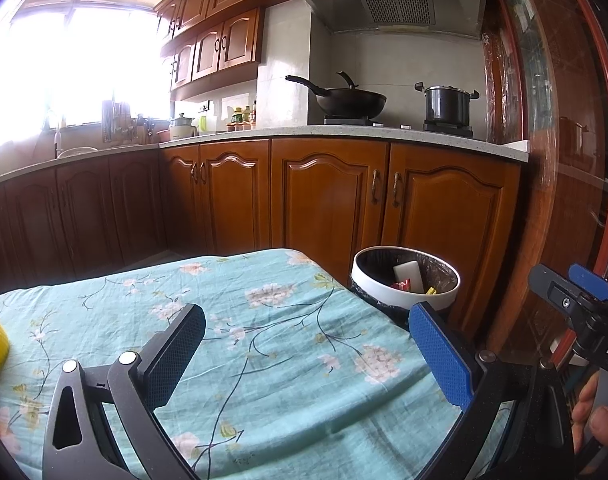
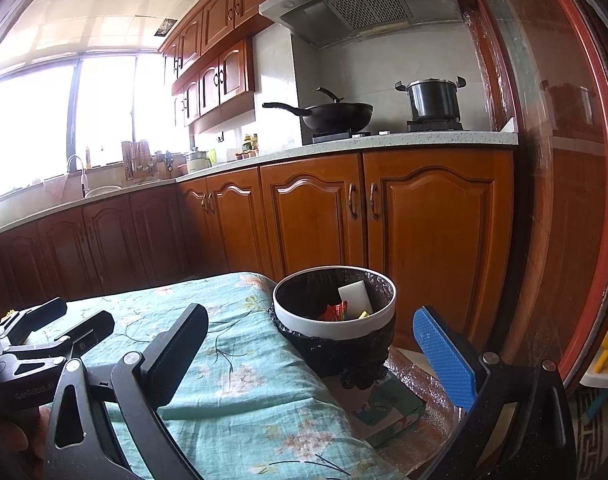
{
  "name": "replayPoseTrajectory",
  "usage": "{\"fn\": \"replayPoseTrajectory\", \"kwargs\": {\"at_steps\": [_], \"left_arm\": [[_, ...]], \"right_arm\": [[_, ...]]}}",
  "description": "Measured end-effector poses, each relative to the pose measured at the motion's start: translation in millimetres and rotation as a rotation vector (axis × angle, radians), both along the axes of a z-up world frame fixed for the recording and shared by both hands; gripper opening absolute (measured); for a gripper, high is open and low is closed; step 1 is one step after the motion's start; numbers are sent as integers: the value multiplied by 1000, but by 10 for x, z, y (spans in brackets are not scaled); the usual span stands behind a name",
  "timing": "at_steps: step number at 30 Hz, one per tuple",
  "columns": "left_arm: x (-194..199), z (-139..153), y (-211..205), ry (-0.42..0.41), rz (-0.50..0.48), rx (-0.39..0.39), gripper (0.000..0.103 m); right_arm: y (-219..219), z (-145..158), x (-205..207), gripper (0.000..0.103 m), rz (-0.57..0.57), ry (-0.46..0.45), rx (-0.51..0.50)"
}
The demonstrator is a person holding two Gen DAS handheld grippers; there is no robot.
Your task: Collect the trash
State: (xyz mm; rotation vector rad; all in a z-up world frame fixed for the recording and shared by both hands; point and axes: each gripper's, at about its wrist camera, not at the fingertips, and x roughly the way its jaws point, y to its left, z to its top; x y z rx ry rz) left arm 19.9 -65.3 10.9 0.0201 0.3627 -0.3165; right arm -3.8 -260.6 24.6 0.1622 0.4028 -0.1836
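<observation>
Hovering with jaws spread and empty at lower frame, the left hand-held gripper (image 1: 308, 360) and right hand-held gripper (image 2: 312, 360) are hanging over the floral desk (image 1: 263, 320). Beyond its far right corner, the trash bin (image 2: 334, 320) is holding a white block (image 2: 355, 296) and red wrapper (image 2: 335, 313).

A home kitchen: wooden cabinets (image 1: 324, 196), range hood (image 1: 392, 0), wok (image 1: 344, 102) on the hob, apparently a sink tap (image 2: 77, 168).

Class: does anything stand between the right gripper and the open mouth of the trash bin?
Nothing visible does. The right gripper hangs open and empty, and the trash bin sits just ahead beside the floral tablecloth, its top uncovered.
</observation>
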Motion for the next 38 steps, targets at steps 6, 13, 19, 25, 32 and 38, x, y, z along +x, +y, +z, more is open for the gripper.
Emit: {"fn": "replayPoseTrajectory", "kwargs": {"at_steps": [6,13,19,25,32,38], "left_arm": [[7,-1,2,4,-1,-1,102],[36,-12,-11,9,-3,2,102],[53,-11,-36,13,-6,3,102],[63,-7,-41,16,-8,1,102],[82,2,-73,17,-9,0,102],[105,12,-92,22,-8,-3,102]], "right_arm": [[3,0,0,103,0,0,1],[2,-24,33,103,3,8,4],[-10,-35,57,103,4,14,8],[-23,-45,82,103,8,21,14],[-46,-72,121,103,9,30,27],[-79,-102,161,103,9,38,39]]}}
